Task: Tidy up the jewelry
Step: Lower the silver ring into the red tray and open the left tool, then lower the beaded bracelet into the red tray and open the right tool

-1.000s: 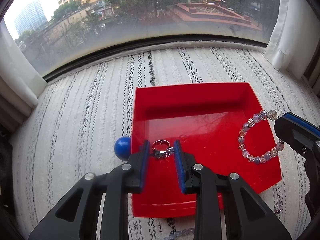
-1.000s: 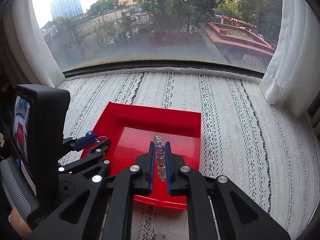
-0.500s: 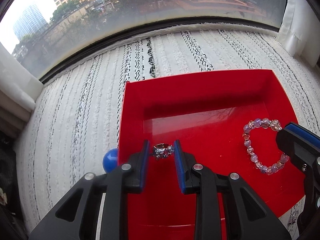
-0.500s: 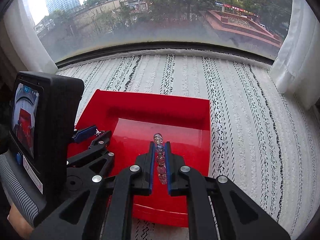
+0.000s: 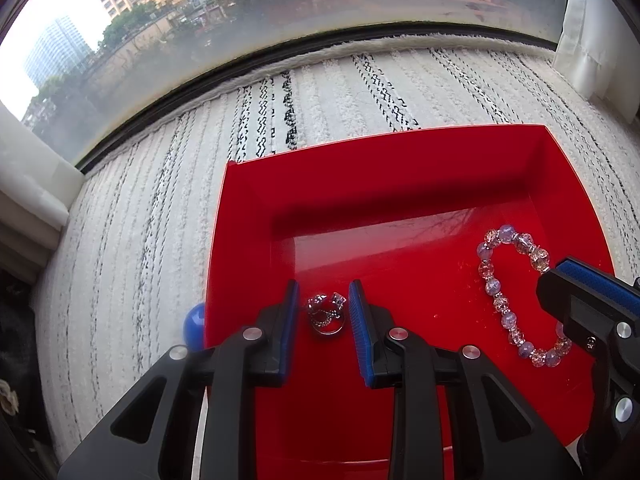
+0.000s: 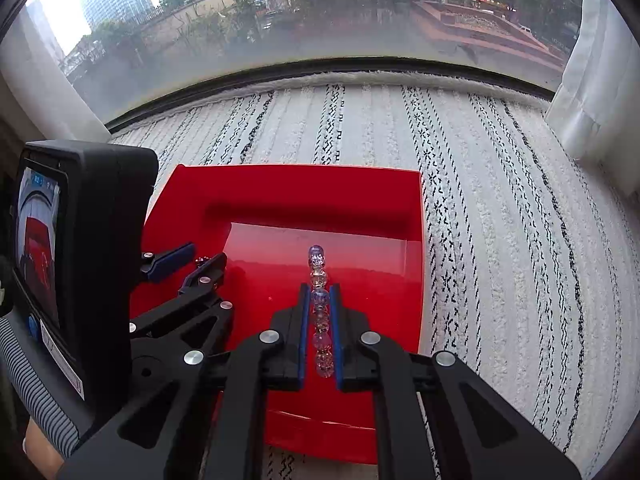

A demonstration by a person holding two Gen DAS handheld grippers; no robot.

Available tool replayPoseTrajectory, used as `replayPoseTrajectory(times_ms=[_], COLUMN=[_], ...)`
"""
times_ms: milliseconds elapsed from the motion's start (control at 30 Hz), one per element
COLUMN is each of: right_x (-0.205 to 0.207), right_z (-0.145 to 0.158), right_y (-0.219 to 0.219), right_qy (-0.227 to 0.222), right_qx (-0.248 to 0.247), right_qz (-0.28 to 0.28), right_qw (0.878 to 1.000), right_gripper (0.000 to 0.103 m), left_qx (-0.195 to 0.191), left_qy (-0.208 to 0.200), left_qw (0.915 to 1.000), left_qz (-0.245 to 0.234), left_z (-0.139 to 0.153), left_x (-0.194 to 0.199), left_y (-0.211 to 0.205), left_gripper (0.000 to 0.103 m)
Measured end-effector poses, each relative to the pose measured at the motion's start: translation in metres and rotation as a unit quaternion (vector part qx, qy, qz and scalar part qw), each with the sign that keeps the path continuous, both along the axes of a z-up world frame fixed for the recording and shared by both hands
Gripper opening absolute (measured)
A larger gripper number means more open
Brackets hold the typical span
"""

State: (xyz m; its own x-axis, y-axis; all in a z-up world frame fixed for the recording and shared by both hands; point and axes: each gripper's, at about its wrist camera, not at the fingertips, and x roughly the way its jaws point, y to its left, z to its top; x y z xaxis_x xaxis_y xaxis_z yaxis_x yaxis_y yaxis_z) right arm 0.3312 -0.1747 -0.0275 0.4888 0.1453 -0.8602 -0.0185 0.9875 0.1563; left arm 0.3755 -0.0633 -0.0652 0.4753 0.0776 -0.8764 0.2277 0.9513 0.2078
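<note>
White black-striped rug (image 5: pixel 340 92) below a window (image 5: pixel 240 8); red tray (image 5: pixel 400 168) at centre. Left gripper (image 5: pixel 322 312) released, ring (image 5: pixel 326 314) lying between its jaws. Right gripper (image 6: pixel 320 320) clenched on beaded bracelet (image 6: pixel 319 276), which extends toward 12 o'clock

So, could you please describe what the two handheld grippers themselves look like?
Both are alike: the left gripper and right gripper have matte black plastic linkage arms with triangular cut-outs and round silver pivot bolts, ending in flat fingers lined with ribbed blue pads. The right wrist view shows the left unit's boxy black body with a small lit screen and a white label beneath.
</note>
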Motion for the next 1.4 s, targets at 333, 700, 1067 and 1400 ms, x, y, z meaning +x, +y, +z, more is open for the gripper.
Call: replayPoseTrajectory(times_ms=[333,700,1067,1400], right_x=[0.002,0.002,-0.002,-0.005], right_z=[-0.001,-0.003,0.003,0.007], right_y=[-0.003,0.002,0.009,0.01], right_qy=[0.001,0.006,0.007,0.009], right_qx=[0.002,-0.005,-0.008,-0.017], right_qz=[-0.001,0.001,0.004,-0.013], right_qw=[1.0,1.0,1.0,1.0], right_gripper=[0.009,0.01,0.01,0.01], left_qx=[-0.009,-0.061,-0.129,-0.145], left_qy=[-0.023,-0.08,-0.133,-0.129], left_qw=[0.9994,0.9946,0.9823,0.9808], left_qz=[0.025,0.024,0.03,0.017], left_z=[0.015,0.065,0.118,0.117], left_x=[-0.002,-0.037,-0.111,-0.144], left_y=[0.011,0.032,0.079,0.091], left_gripper=[0.025,0.06,0.084,0.085])
